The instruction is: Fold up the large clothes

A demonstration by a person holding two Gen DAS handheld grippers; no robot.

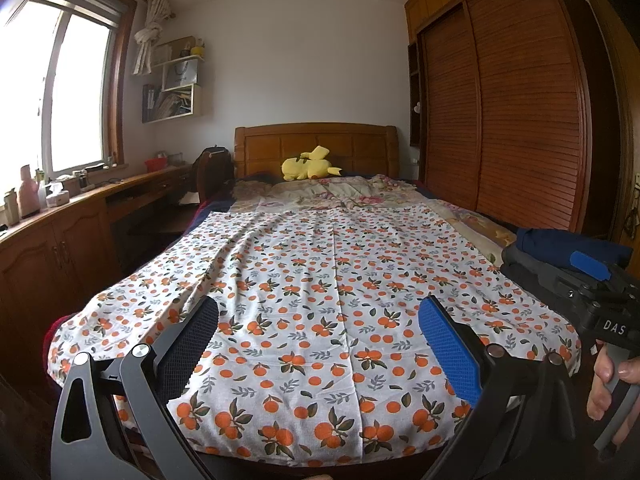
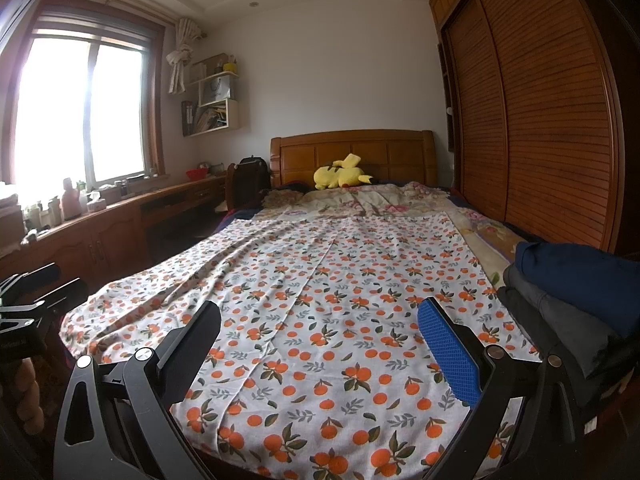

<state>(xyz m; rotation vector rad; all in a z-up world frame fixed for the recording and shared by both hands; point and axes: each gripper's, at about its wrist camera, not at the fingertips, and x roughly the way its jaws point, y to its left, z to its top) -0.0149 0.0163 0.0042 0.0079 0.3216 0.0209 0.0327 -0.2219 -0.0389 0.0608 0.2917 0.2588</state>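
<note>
Tongs first: the left tongs point(image 1: 318, 340) hang over the foot of the bed point(image 1: 316, 148) with jaws wide apart and nothing between them. The right tongs point(image 2: 320, 340) match, jaws spread and empty; in the left wrist view they appear at the right edge, gripped by a hand point(image 1: 610, 384).

Task item: 1 large orange-print cloth point(image 1: 320, 280), spread flat across the bed from the near edge to the floral quilt point(image 1: 340, 194). Long soft ridges run along its left half and 1 straight crease runs down the middle.

Handling, as judged: thin, light and limp, with no stiffness; it should drape and slide over the bedding, and a single-point lift would bunch it. Best hold looks to be the 2 near corners, left and right, 1 per tongs, pinching the hem.

Right side: 1 stack of folded dark clothes point(image 2: 580, 292) sits just beside the cloth edge and could snag.
</note>
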